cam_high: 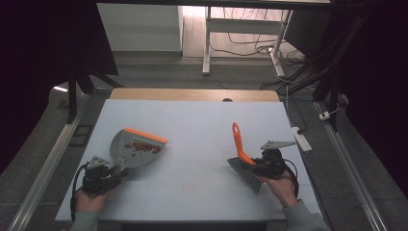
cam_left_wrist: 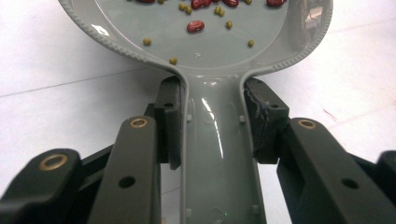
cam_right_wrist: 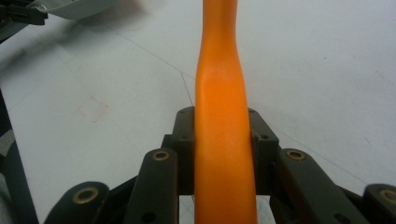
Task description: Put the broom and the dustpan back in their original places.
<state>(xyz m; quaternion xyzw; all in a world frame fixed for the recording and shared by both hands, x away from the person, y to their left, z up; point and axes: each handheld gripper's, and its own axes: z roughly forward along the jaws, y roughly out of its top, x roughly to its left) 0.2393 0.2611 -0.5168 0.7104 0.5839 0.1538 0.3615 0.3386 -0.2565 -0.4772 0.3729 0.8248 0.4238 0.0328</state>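
The left gripper (cam_high: 108,174) is pinching the grey plastic handle (cam_left_wrist: 219,154) of a grey plastic dustpan with an orange lip (cam_high: 136,147), its jaws pressed against both sides of the handle just below the pan's rounded bowl. The dustpan is sitting at the left of the white table (cam_high: 192,120), and a scatter of red beans and small green beans (cam_left_wrist: 195,26) is lying inside it, gathered toward the orange lip in the high view. The right gripper (cam_high: 257,166) is clamping the orange plastic handle (cam_right_wrist: 223,140) of a small brush with grey bristles (cam_high: 245,174), which is standing at the right of the table, well apart from the dustpan, with its handle rising up and away from the person.

The sweeping looks finished, since no loose beans are showing on the table between the two tools. To carry on well, the left hand should be keeping the pan level, or tipped slightly back toward the handle, so the round beans are not rolling out over the lip. The brush should be travelling low and slowly if it is being set aside, bristles clear of the pan.

No brand, label or readable writing is showing on either tool or on the table.
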